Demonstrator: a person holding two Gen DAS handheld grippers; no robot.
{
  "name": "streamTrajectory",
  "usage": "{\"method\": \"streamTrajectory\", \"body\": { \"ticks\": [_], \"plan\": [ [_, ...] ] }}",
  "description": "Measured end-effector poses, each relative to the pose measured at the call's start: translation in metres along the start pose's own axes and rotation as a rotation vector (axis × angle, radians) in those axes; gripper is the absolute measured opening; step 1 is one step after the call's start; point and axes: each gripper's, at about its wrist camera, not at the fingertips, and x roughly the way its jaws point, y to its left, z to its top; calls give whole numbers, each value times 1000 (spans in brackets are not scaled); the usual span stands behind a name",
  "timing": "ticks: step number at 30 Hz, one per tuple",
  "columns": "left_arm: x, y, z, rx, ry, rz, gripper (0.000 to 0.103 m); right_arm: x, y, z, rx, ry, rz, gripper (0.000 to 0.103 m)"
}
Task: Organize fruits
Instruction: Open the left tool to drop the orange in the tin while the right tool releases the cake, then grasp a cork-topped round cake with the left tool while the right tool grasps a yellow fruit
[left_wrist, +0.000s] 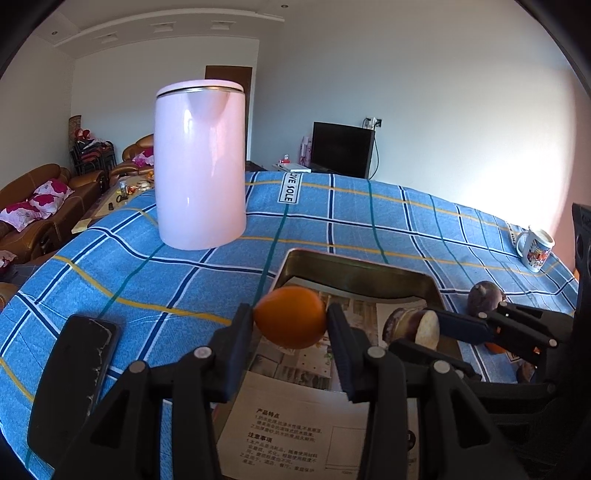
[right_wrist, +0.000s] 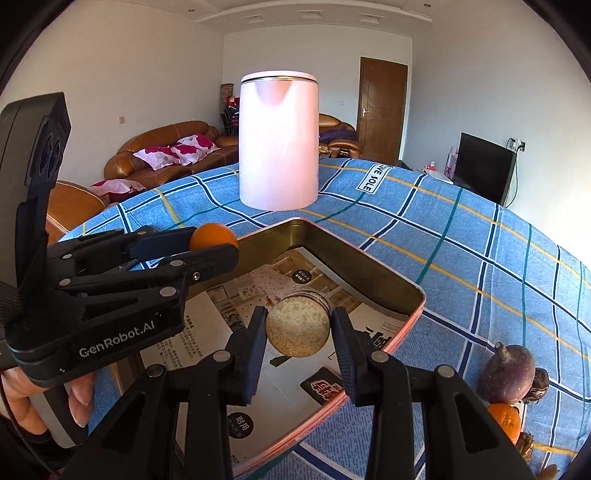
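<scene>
My left gripper (left_wrist: 290, 320) is shut on an orange (left_wrist: 290, 322) and holds it above the near left part of a metal tray (left_wrist: 354, 269) lined with printed paper. The same gripper (right_wrist: 216, 245) and orange (right_wrist: 213, 236) show at the left of the right wrist view. My right gripper (right_wrist: 298, 326) is shut on a halved purple fruit with a pale cut face (right_wrist: 297, 327), held over the tray (right_wrist: 369, 258). That fruit also shows in the left wrist view (left_wrist: 413, 326). More fruit lies on the cloth to the right: a purple one (right_wrist: 506, 373) and an orange one (right_wrist: 504, 419).
A tall pink kettle (left_wrist: 201, 166) stands on the blue checked tablecloth (left_wrist: 147, 280) behind the tray. A black phone (left_wrist: 74, 380) lies at the near left. A printed mug (left_wrist: 535, 247) stands at the far right. Sofas and a monitor are beyond the table.
</scene>
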Motion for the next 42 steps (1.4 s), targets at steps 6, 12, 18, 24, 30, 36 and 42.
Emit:
{"method": "streamTrajectory", "body": {
  "ticks": [6,12,18,24,30,36,42],
  "plan": [
    [-12,-6,3,11,-32,7,46,-4,-3,-1,20,-9,-2,38],
    [-31,-21,4,12,-77,-11,67,-30,-15,-8,59,-59,-17,44],
    [-47,-60,-4,60,-95,-98,69,-85,-44,-34,83,-117,-97,46],
    [-40,-122,-16,145,-49,-210,76,-141,-118,-83,224,-119,-290,50],
    [-24,-179,-31,220,39,-321,76,-171,-193,-126,402,-52,-450,50],
    [-18,-215,-41,301,84,-357,76,-161,-222,-139,457,34,-444,50],
    [-13,-223,-50,329,138,-393,74,-158,-231,-147,483,57,-417,50]
  ]
}}
